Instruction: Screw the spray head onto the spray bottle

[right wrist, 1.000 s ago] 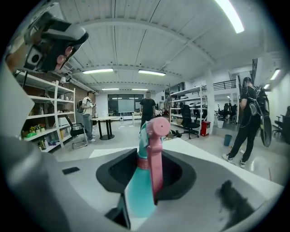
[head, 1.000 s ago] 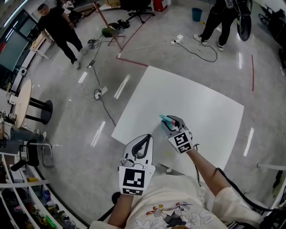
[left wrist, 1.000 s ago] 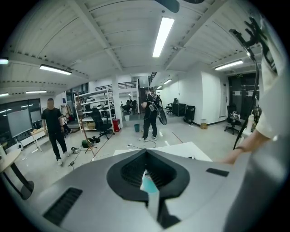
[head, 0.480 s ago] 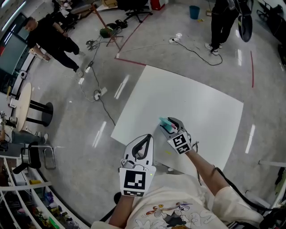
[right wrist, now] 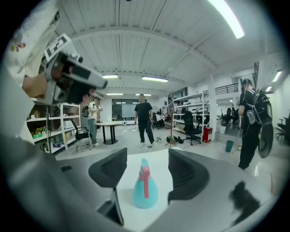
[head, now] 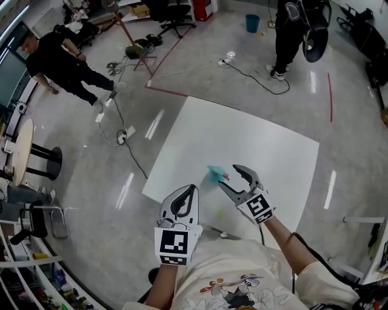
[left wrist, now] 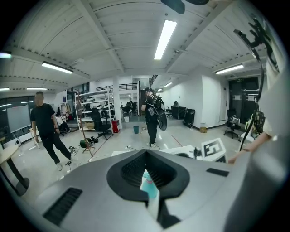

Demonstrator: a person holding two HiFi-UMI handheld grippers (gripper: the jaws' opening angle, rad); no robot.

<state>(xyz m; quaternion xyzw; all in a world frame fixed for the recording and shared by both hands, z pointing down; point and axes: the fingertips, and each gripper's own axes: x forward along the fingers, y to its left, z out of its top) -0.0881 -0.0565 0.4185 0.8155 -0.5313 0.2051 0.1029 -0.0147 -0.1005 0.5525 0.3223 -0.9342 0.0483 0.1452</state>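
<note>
The teal spray bottle (head: 215, 174) with its pink-triggered spray head on top stands upright on the white table (head: 260, 142). My right gripper (head: 230, 177) is open, and its jaws have just been opening. The bottle (right wrist: 145, 190) stands free just ahead of the right gripper (right wrist: 147, 170), and neither pad touches it. My left gripper (head: 191, 190) hovers at the table's near edge, shut and empty. In the left gripper view, the bottle (left wrist: 148, 183) shows through the small gap behind the closed tips of the left gripper (left wrist: 146, 155).
The table sits on a glossy grey floor with cables (head: 124, 130) trailing at the left. One person (head: 60, 60) stands at the far left, another (head: 291, 27) at the far right. A round table (head: 18, 151), an office chair (head: 176, 12) and shelves lie beyond.
My right gripper has let go of the bottle, spread its jaws and drawn back towards me and upward. The bottle stays standing on the table. The left gripper has not moved.
</note>
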